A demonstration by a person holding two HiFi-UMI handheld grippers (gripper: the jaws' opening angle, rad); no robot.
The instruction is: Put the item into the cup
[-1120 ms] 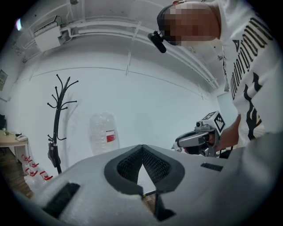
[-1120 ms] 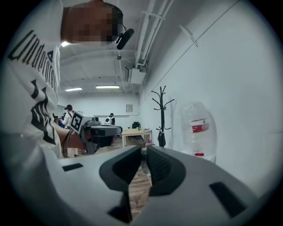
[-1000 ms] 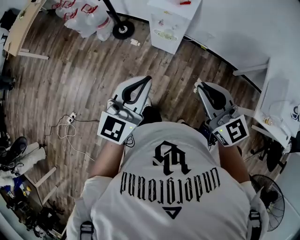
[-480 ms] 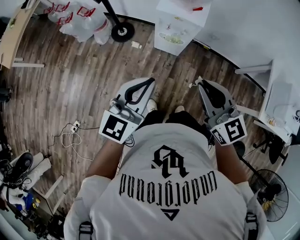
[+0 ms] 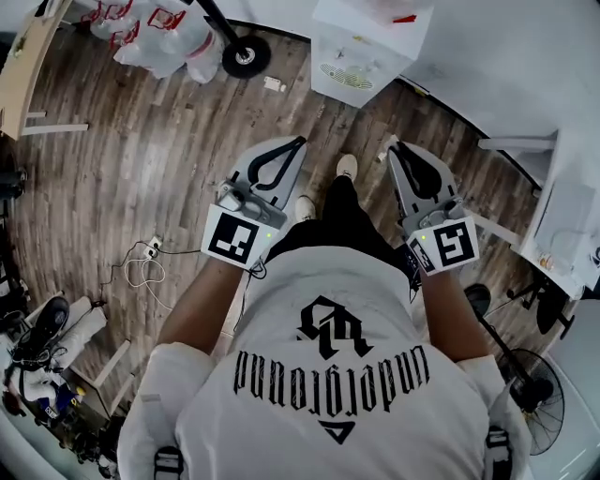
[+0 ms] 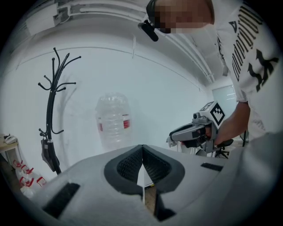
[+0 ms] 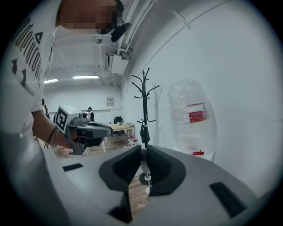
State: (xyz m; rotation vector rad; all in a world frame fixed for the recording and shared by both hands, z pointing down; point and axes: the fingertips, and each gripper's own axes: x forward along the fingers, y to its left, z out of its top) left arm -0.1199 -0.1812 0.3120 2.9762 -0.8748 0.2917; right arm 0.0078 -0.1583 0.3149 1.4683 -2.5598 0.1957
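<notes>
No cup and no item for it show in any view. My left gripper [image 5: 299, 142] is held out over the wooden floor, jaws shut with nothing between them. In its own view the left gripper [image 6: 142, 146] points at a big clear water bottle [image 6: 114, 119]. My right gripper [image 5: 394, 148] is held level beside it, tips together and empty. The right gripper [image 7: 143, 149] faces the same bottle [image 7: 192, 117]. Each gripper appears in the other's view, the right gripper [image 6: 174, 137] and the left gripper [image 7: 108, 128].
A white water dispenser [image 5: 361, 56] stands ahead against the wall. Left of it are the coat stand's base [image 5: 246, 58] and plastic bags [image 5: 169, 28]. A cable [image 5: 141, 267] lies on the floor at left. A white table [image 5: 562, 216] and a fan [image 5: 530, 394] stand at right.
The person has stepped forward across the floor, so the dispenser and coat stand lie nearer. Both grippers travelled forward with the person and stayed shut.
</notes>
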